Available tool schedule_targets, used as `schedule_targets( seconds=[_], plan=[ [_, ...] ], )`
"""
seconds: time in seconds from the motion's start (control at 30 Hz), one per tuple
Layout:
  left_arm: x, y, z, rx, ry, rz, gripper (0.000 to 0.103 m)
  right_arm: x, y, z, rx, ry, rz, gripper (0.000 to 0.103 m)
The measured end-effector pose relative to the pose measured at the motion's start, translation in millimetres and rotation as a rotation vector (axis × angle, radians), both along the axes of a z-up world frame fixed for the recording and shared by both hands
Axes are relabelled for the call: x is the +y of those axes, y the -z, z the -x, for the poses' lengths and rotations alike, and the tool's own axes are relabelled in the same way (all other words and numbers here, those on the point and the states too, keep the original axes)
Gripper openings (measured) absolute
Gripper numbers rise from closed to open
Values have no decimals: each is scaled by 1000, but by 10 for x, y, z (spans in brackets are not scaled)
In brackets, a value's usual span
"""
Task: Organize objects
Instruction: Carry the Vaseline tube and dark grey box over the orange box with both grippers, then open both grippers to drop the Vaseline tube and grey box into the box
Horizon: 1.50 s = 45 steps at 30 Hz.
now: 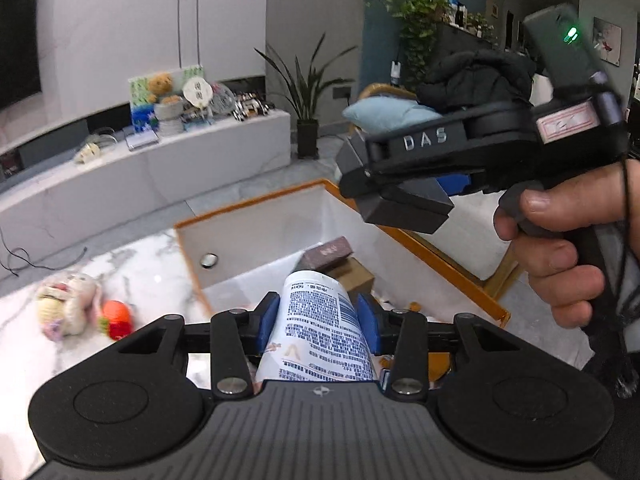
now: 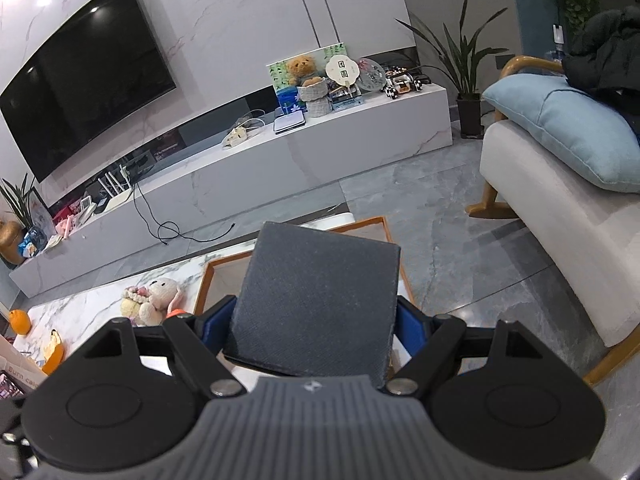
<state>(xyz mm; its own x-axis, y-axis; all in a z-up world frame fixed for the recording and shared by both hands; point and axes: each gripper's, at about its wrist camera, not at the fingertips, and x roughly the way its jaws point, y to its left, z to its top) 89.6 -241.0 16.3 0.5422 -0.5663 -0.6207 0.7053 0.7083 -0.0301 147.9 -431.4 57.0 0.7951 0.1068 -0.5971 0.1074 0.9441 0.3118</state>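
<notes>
knitted wool shows at the lower left of your left view: a plush rabbit point(image 1: 68, 304) lying on the marble counter point(image 1: 152, 276). at centre bottom, your left gripper point(image 1: 318, 322) has its jaws pinching a white printed bottle point(image 1: 320, 328) over the orange-rimmed box point(image 1: 256, 236). at the right, your right gripper point(image 2: 314, 322) pinches a dark grey flat case point(image 2: 316, 304) above that box.

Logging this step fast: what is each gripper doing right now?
Left gripper: closed on a white printed bottle.
Right gripper: closed on a dark grey box.
</notes>
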Motion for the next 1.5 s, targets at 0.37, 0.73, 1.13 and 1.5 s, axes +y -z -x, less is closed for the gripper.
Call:
schedule_targets(
  seconds=[0.37, 0.73, 1.13, 1.5],
  plan=[
    [-369, 530, -265, 83, -11, -93, 49, 210, 200, -393, 96, -139, 71, 82],
    [-435, 701, -318, 168, -43, -76, 49, 536, 416, -900, 166, -279, 60, 82],
    [-262, 750, -437, 250, -110, -4, 48, 758, 541, -1062, 191, -308, 158, 82],
    [-175, 722, -414, 246, -103, 4, 49, 756, 621, -1107, 207, -289, 181, 83]
  ],
)
